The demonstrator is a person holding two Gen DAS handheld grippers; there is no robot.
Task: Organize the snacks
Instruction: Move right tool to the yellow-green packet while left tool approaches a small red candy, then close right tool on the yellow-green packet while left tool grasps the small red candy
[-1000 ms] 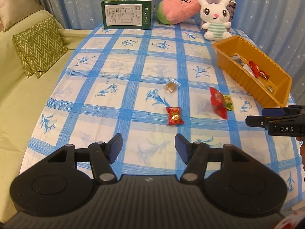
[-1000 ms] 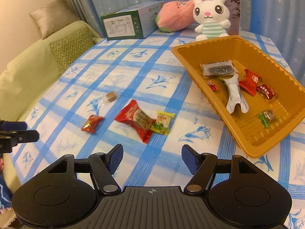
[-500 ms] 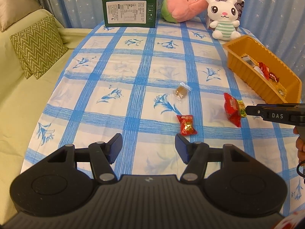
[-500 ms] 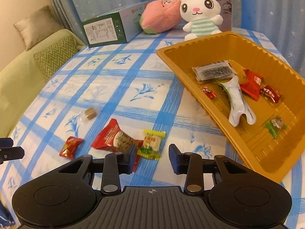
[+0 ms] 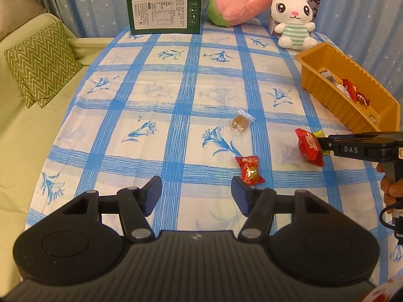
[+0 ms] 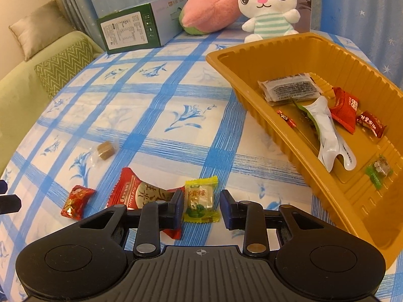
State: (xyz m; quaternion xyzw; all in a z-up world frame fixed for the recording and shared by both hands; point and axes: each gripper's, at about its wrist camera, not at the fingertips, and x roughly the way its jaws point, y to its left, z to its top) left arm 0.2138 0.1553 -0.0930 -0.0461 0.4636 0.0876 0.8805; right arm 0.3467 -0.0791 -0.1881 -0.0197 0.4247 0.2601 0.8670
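Four snacks lie on the blue-checked cloth: a small red candy (image 5: 249, 170) (image 6: 75, 202), a large red packet (image 5: 308, 148) (image 6: 141, 193), a yellow-green candy (image 6: 200, 197) and a brown cube in clear wrap (image 5: 240, 123) (image 6: 105, 149). My right gripper (image 6: 201, 207) (image 5: 321, 143) sits low over the yellow-green candy. Its jaws are closing with the candy between them, and a thin gap shows on each side. The left gripper (image 5: 196, 191) is open and empty, just short of the small red candy. An orange tray (image 6: 252, 75) (image 5: 327, 95) at the right holds several snacks.
At the table's far end stand a green box (image 5: 165, 12), a pink plush (image 5: 236, 7) and a white rabbit toy (image 5: 294, 20). A green sofa with a zigzag cushion (image 5: 42, 63) runs along the left. A person's hand (image 5: 393, 188) grips the right tool.
Both grippers have moved forward and down toward the snacks. The right jaws have narrowed from wide apart to either side of the yellow-green candy. The left jaws stayed wide.
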